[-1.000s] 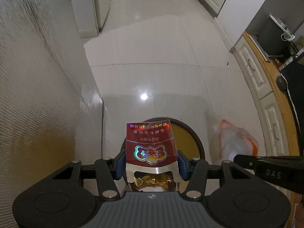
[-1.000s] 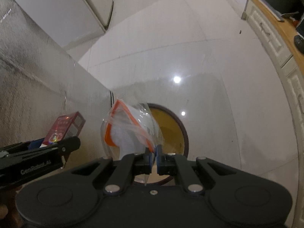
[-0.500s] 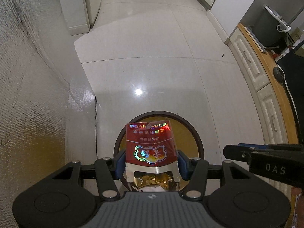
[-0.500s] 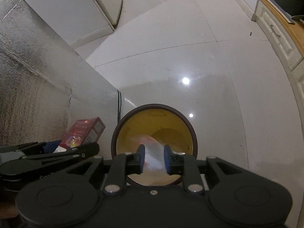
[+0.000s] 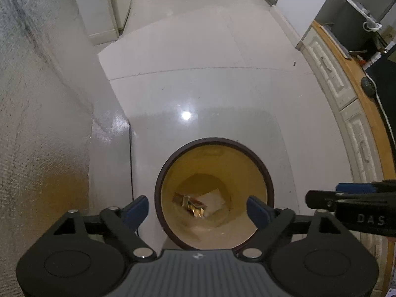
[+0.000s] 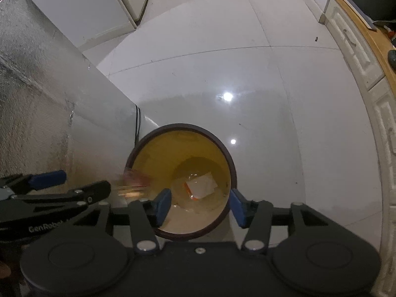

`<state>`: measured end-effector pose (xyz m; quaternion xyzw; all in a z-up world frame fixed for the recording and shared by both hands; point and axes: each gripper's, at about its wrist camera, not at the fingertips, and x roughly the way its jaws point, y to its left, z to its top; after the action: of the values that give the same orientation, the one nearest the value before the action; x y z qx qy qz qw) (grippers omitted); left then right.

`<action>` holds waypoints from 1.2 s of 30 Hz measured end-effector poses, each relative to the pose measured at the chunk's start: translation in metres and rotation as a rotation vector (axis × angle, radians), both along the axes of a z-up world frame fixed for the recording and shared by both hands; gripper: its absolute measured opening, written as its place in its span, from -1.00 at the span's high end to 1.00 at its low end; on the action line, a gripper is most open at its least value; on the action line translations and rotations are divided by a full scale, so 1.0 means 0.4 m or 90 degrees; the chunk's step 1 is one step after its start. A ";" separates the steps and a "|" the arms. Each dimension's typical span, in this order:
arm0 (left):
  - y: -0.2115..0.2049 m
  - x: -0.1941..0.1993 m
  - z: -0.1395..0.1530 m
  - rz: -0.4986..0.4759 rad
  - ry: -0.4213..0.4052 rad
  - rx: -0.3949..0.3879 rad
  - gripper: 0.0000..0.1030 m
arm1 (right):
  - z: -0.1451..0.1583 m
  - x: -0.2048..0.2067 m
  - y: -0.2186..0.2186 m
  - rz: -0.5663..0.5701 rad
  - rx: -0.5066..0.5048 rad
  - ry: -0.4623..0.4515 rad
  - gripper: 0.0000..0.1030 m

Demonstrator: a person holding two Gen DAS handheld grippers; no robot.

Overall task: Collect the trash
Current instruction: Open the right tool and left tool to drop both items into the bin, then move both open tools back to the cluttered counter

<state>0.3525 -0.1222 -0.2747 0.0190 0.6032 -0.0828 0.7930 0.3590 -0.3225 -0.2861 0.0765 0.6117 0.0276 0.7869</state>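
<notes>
In the right wrist view, a reddish smear (image 6: 135, 182) at the left rim of the bin (image 6: 224, 148) was motion-blurred; its identity could not be determined. The left gripper (image 6: 74, 185) was cut off by the left picture edge. The near bin wall was hidden behind the gripper body in both views. In the left wrist view, the crumpled item (image 5: 191, 204) on the bin floor was too dim to identify.

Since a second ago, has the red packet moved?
Yes. It has left the left gripper, whose jaws are opening with nothing between them, and dropped to the bottom of the yellow bin, where the red packet lies.
</notes>
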 end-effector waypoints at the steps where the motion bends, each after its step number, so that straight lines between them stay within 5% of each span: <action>1: 0.004 -0.001 -0.002 0.003 0.005 0.006 -0.79 | 0.001 -0.001 0.000 0.002 -0.002 -0.001 -0.11; 16: 0.033 -0.028 0.031 0.034 0.029 0.046 -1.00 | 0.048 -0.032 -0.016 0.010 -0.038 -0.022 -0.95; 36: 0.078 -0.085 0.163 0.064 -0.007 0.033 -1.00 | 0.144 -0.092 -0.026 0.013 -0.091 -0.076 -1.00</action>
<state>0.3186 -0.0911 -0.2094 0.0094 0.6009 -0.0272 0.7988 0.3221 -0.3328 -0.2286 0.0125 0.5649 -0.0037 0.8250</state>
